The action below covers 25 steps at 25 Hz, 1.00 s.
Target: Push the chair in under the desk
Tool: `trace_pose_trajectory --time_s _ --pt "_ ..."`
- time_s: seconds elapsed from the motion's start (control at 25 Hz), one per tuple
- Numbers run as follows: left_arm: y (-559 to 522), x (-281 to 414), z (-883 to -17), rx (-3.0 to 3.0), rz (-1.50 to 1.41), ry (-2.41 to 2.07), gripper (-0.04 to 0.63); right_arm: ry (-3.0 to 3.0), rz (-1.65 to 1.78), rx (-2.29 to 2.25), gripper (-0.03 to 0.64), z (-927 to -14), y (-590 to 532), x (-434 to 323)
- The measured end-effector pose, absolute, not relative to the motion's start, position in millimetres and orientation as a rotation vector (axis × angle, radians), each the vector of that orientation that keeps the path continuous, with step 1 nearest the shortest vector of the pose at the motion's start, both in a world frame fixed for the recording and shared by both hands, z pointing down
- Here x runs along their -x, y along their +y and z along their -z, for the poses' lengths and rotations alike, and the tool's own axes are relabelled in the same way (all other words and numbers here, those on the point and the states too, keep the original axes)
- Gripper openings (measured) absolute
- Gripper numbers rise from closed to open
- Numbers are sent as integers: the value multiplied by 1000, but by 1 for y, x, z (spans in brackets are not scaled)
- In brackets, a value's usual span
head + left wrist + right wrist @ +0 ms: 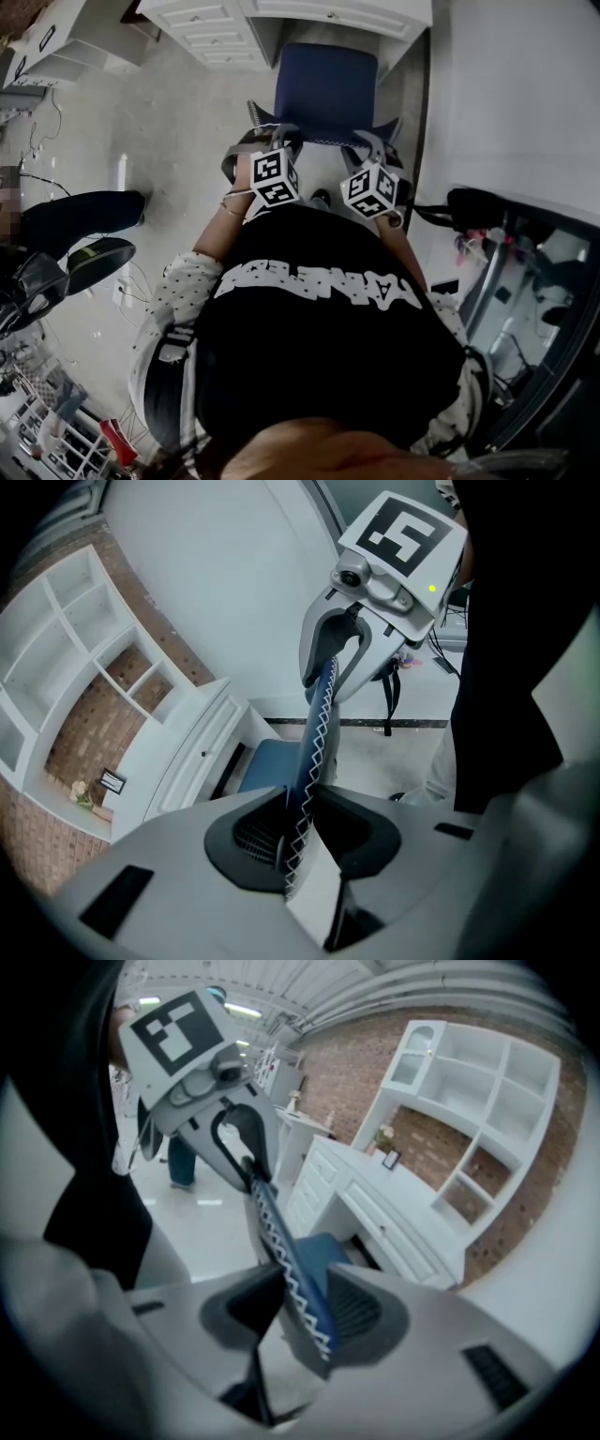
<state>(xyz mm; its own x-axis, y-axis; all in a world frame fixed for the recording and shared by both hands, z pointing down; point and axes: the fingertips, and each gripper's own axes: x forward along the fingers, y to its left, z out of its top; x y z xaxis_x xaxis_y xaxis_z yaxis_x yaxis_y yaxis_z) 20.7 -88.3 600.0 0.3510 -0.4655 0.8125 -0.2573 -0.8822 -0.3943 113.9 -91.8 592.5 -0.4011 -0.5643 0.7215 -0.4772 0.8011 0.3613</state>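
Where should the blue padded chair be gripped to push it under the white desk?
Grip the blue padded chair by its thin stitched backrest edge, from behind, left gripper and right gripper spaced apart as shown. The slim upright panel fits between jaws, and the chair faces the white desk.

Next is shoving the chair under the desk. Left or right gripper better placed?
Neither leads. The left gripper and right gripper each clamp the backrest top edge, either side of its middle, and the seat lines up with the desk. Push with both.
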Motion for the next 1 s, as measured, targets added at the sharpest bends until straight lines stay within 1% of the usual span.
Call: trace_pose_trajectory --time_s 0.48,1.0 --pt "-108 -11 -599 2437 1570 621 120 -2058 126 -781 161 -591 -109 -104" --pt "-138 -16 -600 2448 1543 577 117 -2034 108 -803 163 -591 -141 -108"
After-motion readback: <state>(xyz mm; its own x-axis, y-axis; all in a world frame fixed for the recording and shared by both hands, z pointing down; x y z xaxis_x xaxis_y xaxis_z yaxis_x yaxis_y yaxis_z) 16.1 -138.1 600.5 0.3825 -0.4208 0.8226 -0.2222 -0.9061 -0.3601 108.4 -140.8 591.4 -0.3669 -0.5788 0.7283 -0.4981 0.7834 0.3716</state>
